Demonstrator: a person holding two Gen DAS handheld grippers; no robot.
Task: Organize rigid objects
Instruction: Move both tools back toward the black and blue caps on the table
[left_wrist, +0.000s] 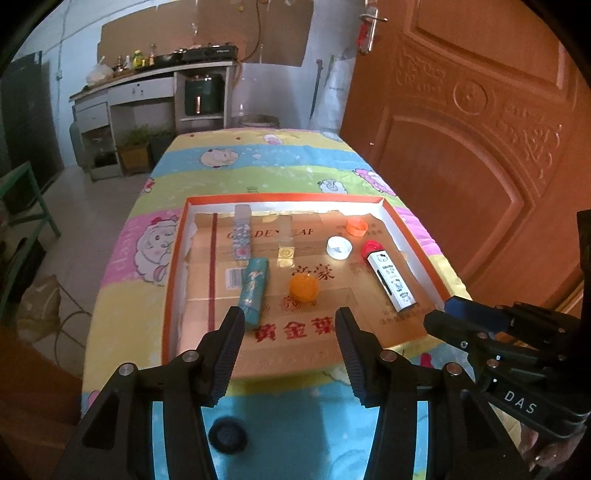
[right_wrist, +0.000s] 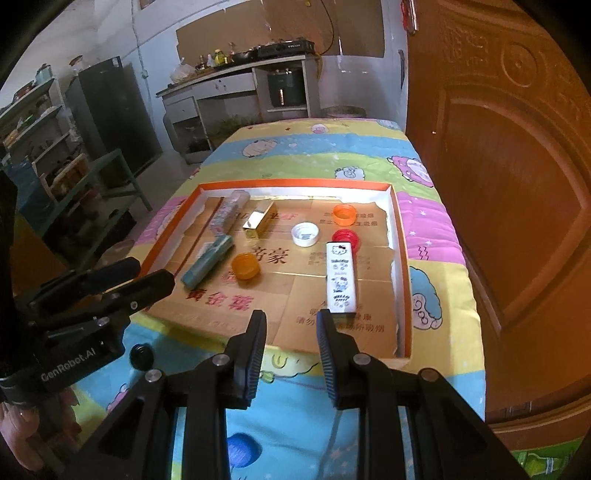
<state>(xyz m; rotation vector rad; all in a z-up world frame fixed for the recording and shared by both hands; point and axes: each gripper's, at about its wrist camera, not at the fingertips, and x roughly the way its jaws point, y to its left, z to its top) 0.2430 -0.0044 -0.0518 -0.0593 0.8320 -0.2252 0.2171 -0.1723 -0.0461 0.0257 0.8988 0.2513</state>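
Observation:
An orange-rimmed tray (left_wrist: 173, 266) (right_wrist: 402, 280) lined with cardboard lies on a cartoon sheet. Inside it are a teal box (left_wrist: 254, 291) (right_wrist: 208, 264), an orange cap (left_wrist: 303, 288) (right_wrist: 245, 266), a white cap (left_wrist: 339, 247) (right_wrist: 305, 234), a second orange cap (left_wrist: 356, 226), a red cap (left_wrist: 371, 246), a white cartoon-cat box (left_wrist: 391, 282) (right_wrist: 340, 277), a patterned clear tube (left_wrist: 242, 232) and a gold box (right_wrist: 260, 219). My left gripper (left_wrist: 290, 314) (right_wrist: 147, 275) hovers open over the tray's near edge, holding nothing. My right gripper (right_wrist: 291, 316) (left_wrist: 439, 314) is shut, its jaws drawn close on nothing, just short of the cat box.
A black cap (left_wrist: 227, 435) (right_wrist: 142, 356) and a blue cap (right_wrist: 240, 452) lie on the sheet nearer than the tray. A carved wooden door (left_wrist: 480, 147) stands close along the table's right side. A green frame (right_wrist: 122, 173) and shelves stand to the left.

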